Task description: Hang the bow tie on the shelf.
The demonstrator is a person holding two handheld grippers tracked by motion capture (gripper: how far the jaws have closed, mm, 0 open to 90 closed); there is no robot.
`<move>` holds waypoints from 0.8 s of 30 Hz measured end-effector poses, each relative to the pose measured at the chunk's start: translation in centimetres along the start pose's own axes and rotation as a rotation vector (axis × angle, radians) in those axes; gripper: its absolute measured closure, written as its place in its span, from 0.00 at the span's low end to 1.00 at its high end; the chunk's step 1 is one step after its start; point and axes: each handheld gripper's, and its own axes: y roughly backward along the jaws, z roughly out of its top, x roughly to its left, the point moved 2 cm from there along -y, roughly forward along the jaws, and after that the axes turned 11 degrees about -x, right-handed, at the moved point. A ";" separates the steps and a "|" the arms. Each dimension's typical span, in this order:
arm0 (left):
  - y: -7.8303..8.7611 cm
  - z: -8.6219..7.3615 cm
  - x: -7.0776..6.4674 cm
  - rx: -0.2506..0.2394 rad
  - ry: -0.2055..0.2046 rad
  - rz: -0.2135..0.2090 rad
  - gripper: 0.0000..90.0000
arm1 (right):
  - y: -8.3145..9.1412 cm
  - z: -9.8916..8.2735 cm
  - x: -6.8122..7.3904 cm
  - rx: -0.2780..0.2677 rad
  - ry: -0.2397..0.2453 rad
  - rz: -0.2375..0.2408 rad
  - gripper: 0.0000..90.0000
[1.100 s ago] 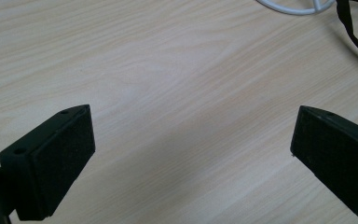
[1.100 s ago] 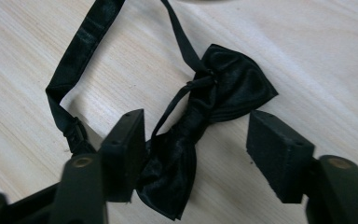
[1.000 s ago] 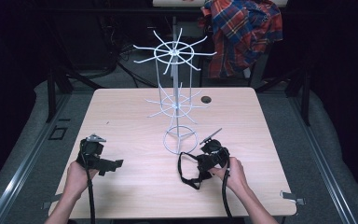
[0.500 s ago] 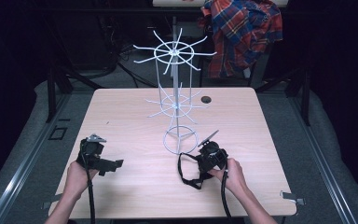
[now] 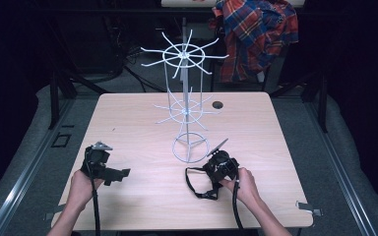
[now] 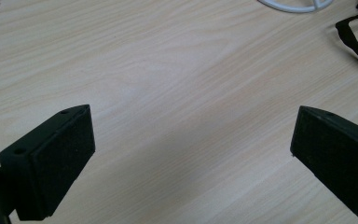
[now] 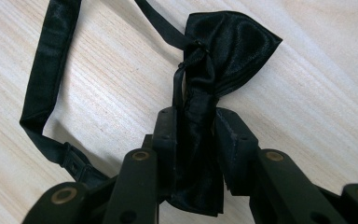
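A black satin bow tie [image 7: 230, 42] lies on the wooden table [image 5: 128, 123], its strap [image 7: 44, 79] looping off to the left. My right gripper [image 7: 196, 116] is shut on one wing of the bow, which is pinched between the pads. Its jaws have just been closing on that wing. From above, the right gripper [image 5: 220, 167] sits just right of the wire rack's base ring [image 5: 191, 147], and the strap [image 5: 197, 186] trails toward me. My left gripper [image 6: 191, 121] hovers open over bare wood, nothing between its pads. It shows near the table's left front [image 5: 120, 173].
A white wire display rack [image 5: 184, 108] with two tiers of spokes stands mid-table. A plaid shirt [image 5: 256, 34] hangs behind the table. A dark cable hole [image 5: 218, 104] sits near the far edge. The rack's ring [image 6: 293, 5] and the strap [image 6: 352, 39] show far off.
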 end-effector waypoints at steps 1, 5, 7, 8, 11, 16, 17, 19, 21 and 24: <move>0.0 0.0 0.0 0.000 0.001 0.001 0.00 | 0.0 0.0 0.0 0.000 0.000 0.001 0.78; 0.0 0.0 0.0 0.001 0.001 -0.001 0.00 | 0.0 0.0 0.1 -0.003 0.001 -0.004 0.78; -0.1 0.0 0.0 0.001 0.001 0.000 0.00 | 0.0 -0.1 0.1 -0.006 0.000 -0.004 0.79; -0.1 0.0 -0.1 -0.001 0.001 0.001 0.00 | 0.0 -0.1 0.0 -0.006 -0.007 0.007 0.80; -0.1 0.0 -0.1 -0.001 0.003 0.002 0.00 | 0.1 -0.1 -0.1 -0.007 -0.010 0.015 0.82; 0.0 0.0 0.0 -0.004 0.008 0.001 0.00 | 0.2 -0.1 -0.2 0.006 0.005 0.015 0.84; 0.0 0.0 0.0 -0.004 0.008 0.001 0.00 | 0.2 -0.1 -0.2 0.004 0.001 0.018 0.84; 0.0 0.0 0.0 -0.006 0.008 0.000 0.00 | 0.2 -0.1 -0.1 -0.010 -0.028 0.029 0.84; 0.0 0.0 0.0 -0.006 0.008 -0.001 0.00 | 0.3 -0.1 -0.4 -0.011 -0.022 0.022 0.84; 0.0 0.0 0.0 -0.006 0.008 -0.003 0.00 | 0.6 -0.1 -0.6 -0.012 -0.052 0.043 0.84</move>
